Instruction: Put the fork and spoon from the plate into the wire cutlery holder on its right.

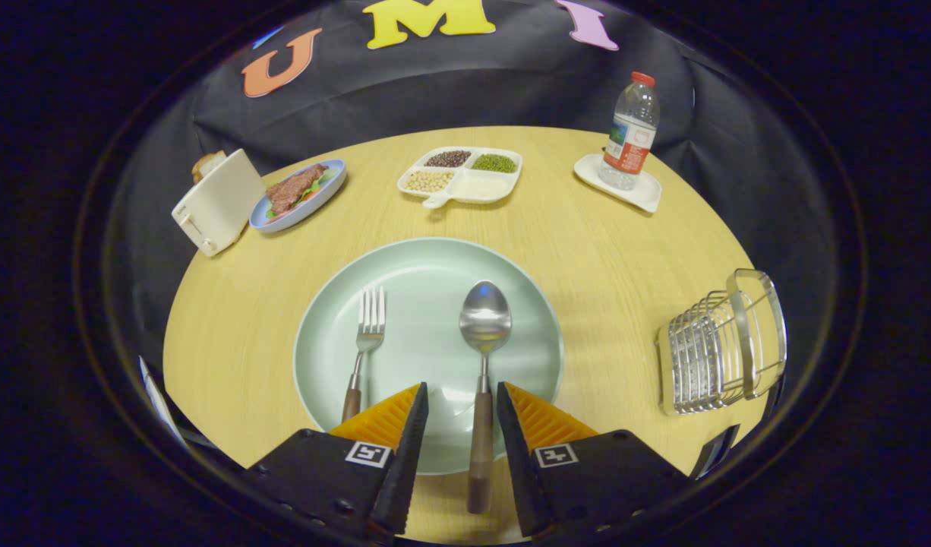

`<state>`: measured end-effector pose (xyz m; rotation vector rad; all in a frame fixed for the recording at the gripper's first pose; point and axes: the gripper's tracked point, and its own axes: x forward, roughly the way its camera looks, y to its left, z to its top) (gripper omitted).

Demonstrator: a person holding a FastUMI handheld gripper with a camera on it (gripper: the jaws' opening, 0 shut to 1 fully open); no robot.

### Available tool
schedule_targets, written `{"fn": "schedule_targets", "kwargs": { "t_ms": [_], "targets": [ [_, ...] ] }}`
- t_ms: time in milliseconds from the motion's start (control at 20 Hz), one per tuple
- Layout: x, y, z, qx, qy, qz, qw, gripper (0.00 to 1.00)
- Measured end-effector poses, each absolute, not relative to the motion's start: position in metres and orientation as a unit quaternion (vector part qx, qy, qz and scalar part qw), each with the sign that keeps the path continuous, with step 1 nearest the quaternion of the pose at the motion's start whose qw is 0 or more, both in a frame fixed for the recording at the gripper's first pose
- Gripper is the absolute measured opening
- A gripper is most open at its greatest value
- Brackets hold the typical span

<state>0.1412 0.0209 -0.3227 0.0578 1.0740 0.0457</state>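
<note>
With the gripper (462,395) spread around the spoon (484,357) handle on the plate (321,357), untouched, you risk it pivoting out if you close too near its end; fork (365,342) lies alongside.

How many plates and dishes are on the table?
4. A big green plate under the fork and spoon, a blue plate by the toaster, a divided dish, and a white dish under the bottle. The open gripper straddles the spoon handle.

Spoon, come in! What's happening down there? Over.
Hand-held gripper open, astride spoon handle. Fork beside it on plate. Wire holder empty, path clear.
</note>
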Motion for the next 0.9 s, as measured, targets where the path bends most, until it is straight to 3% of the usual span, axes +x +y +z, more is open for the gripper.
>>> {"fn": "schedule_targets", "kwargs": {
  "t_ms": [150, 550, 900],
  "targets": [
    [0.141, 0.016, -0.328, 0.028, 0.526, 0.004, 0.850, 0.53],
    [0.138, 0.022, -0.328, 0.020, 0.536, 0.006, 0.844, 0.05],
    [0.133, 0.016, -0.319, 0.027, 0.519, -0.005, 0.854, 0.02]
  ]
}}
